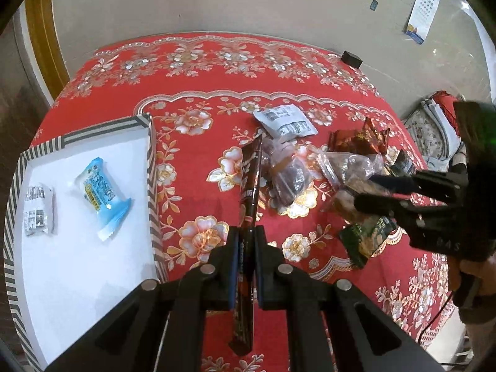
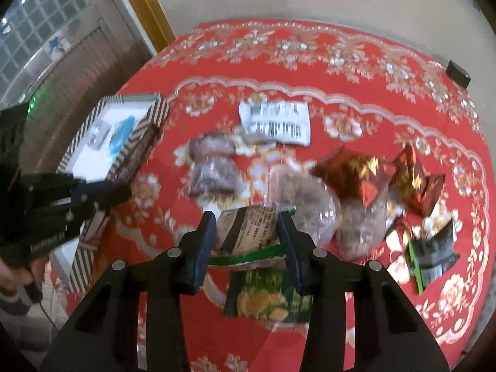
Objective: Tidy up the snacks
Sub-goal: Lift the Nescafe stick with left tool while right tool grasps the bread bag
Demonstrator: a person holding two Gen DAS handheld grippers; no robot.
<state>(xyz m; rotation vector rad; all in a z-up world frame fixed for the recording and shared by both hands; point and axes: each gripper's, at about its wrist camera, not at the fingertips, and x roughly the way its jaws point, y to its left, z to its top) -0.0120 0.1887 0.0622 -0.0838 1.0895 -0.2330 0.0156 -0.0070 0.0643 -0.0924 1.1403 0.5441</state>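
Observation:
My left gripper (image 1: 247, 241) is shut on a dark red snack packet (image 1: 250, 183), held edge-on above the red floral tablecloth (image 1: 198, 99), just right of the striped-rim white box (image 1: 149, 167). The box holds a blue packet (image 1: 102, 195) and a silver packet (image 1: 38, 210). My right gripper (image 2: 246, 226) is open above a green chip packet (image 2: 266, 297), with a tan and black packet (image 2: 248, 229) between its fingers. It also shows in the left wrist view (image 1: 369, 190), over the snack pile.
Loose snacks lie on the cloth: a white barcode packet (image 2: 276, 122), clear bags of brown snacks (image 2: 214, 164), shiny red and gold packets (image 2: 372, 173), another green packet (image 2: 434, 257). A small black block (image 2: 458, 73) sits at the far table edge.

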